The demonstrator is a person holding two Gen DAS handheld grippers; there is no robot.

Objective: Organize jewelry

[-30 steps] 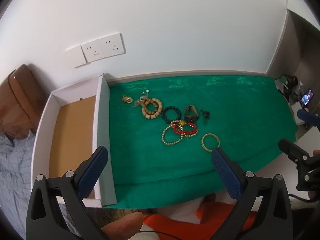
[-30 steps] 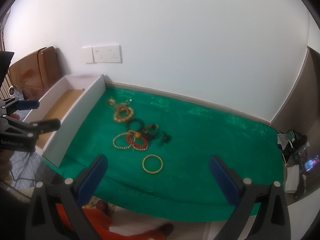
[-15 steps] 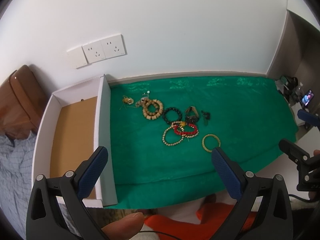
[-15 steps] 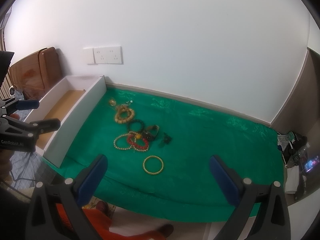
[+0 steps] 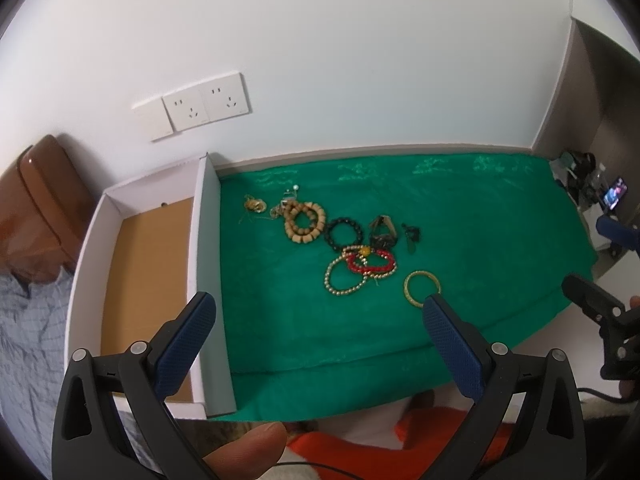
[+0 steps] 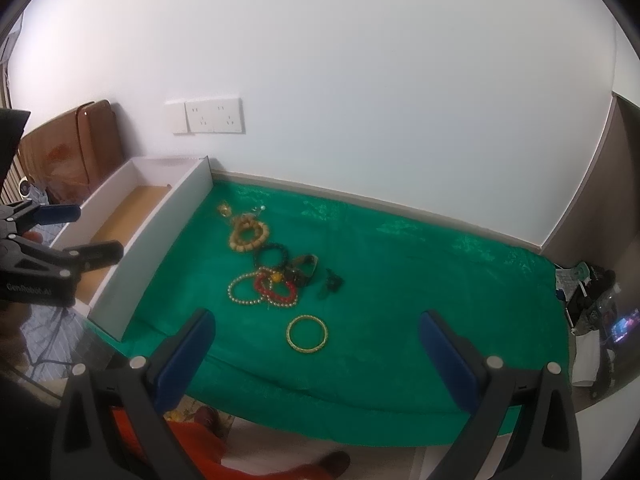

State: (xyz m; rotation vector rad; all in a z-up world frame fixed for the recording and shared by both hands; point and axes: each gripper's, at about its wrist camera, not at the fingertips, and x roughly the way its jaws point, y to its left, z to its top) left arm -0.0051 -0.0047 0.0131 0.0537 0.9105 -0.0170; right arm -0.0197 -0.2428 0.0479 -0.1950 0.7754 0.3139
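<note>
Several pieces of jewelry lie in a loose heap on a green cloth: a gold bangle nearest me, a red bead bracelet, a pearl strand, a black bead bracelet, a tan wooden bead bracelet. The bangle also shows in the right wrist view. A white box with a brown floor stands at the cloth's left edge. My left gripper is open and empty above the cloth's near edge. My right gripper is open and empty, near the bangle.
A white wall with sockets backs the table. A brown leather headboard and checked bedding lie left of the box. Clutter and a lit phone screen sit at the far right. Orange fabric is below the near edge.
Both views have shifted slightly; the jewelry sits a little lower in frame. Nothing on the cloth has moved. Both grippers stay open.
</note>
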